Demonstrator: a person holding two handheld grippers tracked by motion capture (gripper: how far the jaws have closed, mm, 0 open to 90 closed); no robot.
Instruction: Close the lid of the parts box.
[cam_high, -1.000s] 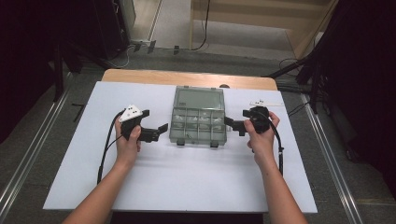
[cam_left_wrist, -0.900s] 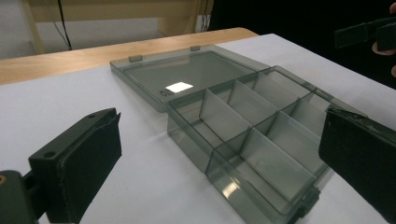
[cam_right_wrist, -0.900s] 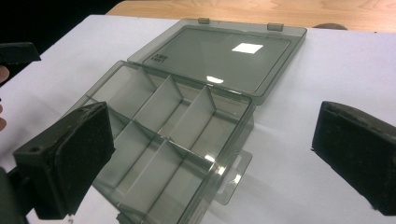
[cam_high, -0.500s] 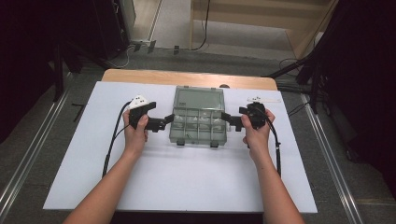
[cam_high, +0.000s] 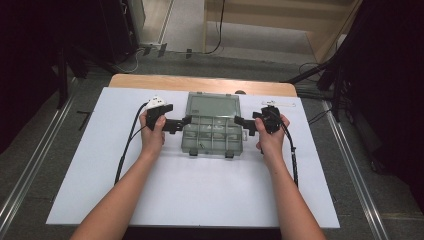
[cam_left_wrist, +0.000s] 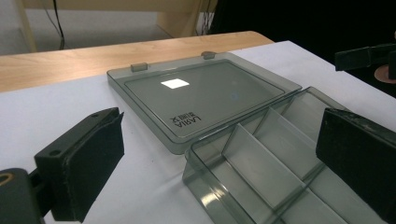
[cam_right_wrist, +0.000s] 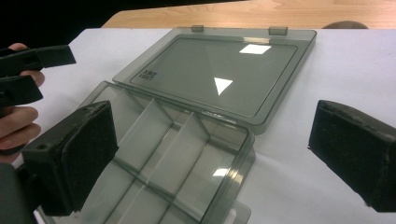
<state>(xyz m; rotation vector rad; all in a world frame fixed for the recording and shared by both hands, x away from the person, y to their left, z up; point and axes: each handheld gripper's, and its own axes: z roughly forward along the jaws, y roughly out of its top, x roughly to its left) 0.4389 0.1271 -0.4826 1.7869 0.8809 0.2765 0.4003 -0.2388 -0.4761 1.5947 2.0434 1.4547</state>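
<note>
A smoky clear compartment box lies in the middle of the white mat, its tray (cam_high: 212, 137) near me and its lid (cam_high: 212, 106) folded flat behind it. My left gripper (cam_high: 181, 124) is at the tray's left end, open. In the left gripper view the gripper (cam_left_wrist: 219, 163) straddles the tray's corner (cam_left_wrist: 261, 158) beside the lid (cam_left_wrist: 201, 93). My right gripper (cam_high: 244, 125) is at the tray's right end, also open. In the right gripper view the gripper (cam_right_wrist: 212, 154) frames the tray (cam_right_wrist: 163, 149), whose compartments look empty, and the lid (cam_right_wrist: 215, 74).
The white mat (cam_high: 190, 200) covers a wooden table whose bare far edge (cam_high: 150, 81) shows behind the box. A small white object (cam_high: 278, 104) lies on the mat behind my right hand. Metal rails (cam_high: 30, 170) run along the floor on both sides.
Both grippers have moved inward and slightly away from me, up to the two ends of the tray. The box has not moved.
</note>
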